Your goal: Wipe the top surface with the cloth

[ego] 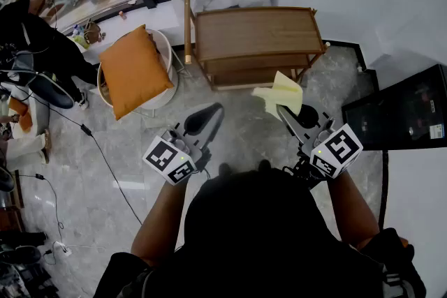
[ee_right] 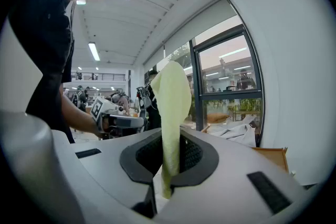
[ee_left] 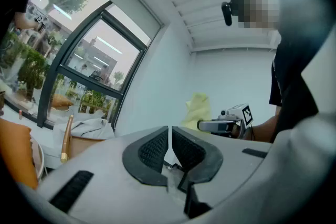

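While your right gripper (ee_right: 169, 153) is clamped on the cloth (ego: 281, 94), the surface (ego: 255, 30) you are to wipe lies beyond it, toward the top of the head view and a little to the left. The cloth is pinched by its lower end; the rest stands up out of the jaws as a pale yellow fold whose free end points toward the stand (ego: 216, 73). In the head view that free end shows over the stand's lower right corner, but I judge it to be apart from the wood, held above the floor (ego: 140, 150).

The surface is the top board of this small wooden stand, and its long axis runs left to right across the frame. Your right gripper is the nearer one and lines up with the board's right half, so a reach forward and slightly left should lay the cloth on it. Your left gripper (ee_left: 169, 147) is closed on nothing, its pads together, and hangs at lower left of the stand, well apart from the cloth.

Nothing shows on the board, and the shelves (ego: 244, 70) under it look bare too, though they are partly shadowed. At the left of the frame a white round chair (ego: 165, 40) holds an orange cushion (ego: 136, 70), clear of your path.
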`<state>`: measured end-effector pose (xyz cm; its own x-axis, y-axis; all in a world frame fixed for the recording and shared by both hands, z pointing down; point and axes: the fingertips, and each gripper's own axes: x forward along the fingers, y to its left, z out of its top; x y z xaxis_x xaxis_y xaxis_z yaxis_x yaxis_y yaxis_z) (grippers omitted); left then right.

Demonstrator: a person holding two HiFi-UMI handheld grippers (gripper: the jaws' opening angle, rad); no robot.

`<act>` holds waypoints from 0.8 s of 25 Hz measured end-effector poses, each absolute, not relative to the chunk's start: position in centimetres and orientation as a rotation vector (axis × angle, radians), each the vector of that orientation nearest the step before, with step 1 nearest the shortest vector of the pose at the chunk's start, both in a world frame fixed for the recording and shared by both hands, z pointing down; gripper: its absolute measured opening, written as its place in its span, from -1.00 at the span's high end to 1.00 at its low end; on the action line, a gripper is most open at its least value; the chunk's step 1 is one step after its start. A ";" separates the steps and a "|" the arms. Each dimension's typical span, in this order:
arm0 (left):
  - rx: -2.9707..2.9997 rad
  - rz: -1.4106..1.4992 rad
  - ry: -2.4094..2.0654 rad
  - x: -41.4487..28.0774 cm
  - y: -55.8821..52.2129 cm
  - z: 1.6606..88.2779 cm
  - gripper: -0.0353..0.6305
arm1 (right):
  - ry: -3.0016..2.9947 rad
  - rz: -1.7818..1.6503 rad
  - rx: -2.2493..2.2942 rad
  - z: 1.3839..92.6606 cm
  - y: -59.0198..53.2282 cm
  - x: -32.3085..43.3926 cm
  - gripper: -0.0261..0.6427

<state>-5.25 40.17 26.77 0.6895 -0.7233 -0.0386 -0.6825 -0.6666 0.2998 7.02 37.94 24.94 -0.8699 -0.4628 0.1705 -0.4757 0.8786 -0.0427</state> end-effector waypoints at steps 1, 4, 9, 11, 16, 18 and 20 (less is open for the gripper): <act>2.639 -0.228 -1.113 -4.6 40.1 26.8 0.86 | -2.894 0.127 0.735 24.9 37.8 7.5 0.83; 2.639 -0.220 -1.087 -2.6 40.1 27.0 0.86 | -2.894 0.135 0.765 24.9 37.4 8.8 0.83; 2.651 -0.171 -1.121 -1.2 40.1 26.4 0.86 | -2.879 0.087 0.807 24.5 37.0 10.6 0.83; 2.656 -0.145 -1.123 -0.9 40.0 26.5 0.86 | -2.883 0.085 0.814 24.4 36.8 11.2 0.83; 2.611 -0.166 -1.120 -0.7 40.0 27.1 0.87 | -2.896 0.176 0.841 24.7 36.8 12.6 0.83; 2.603 -0.178 -1.119 -0.1 39.9 27.1 0.87 | -2.896 0.209 0.856 24.9 36.7 13.4 0.83; 2.615 -0.171 -1.115 0.8 39.9 27.2 0.87 | -2.889 0.238 0.856 25.4 36.8 14.3 0.83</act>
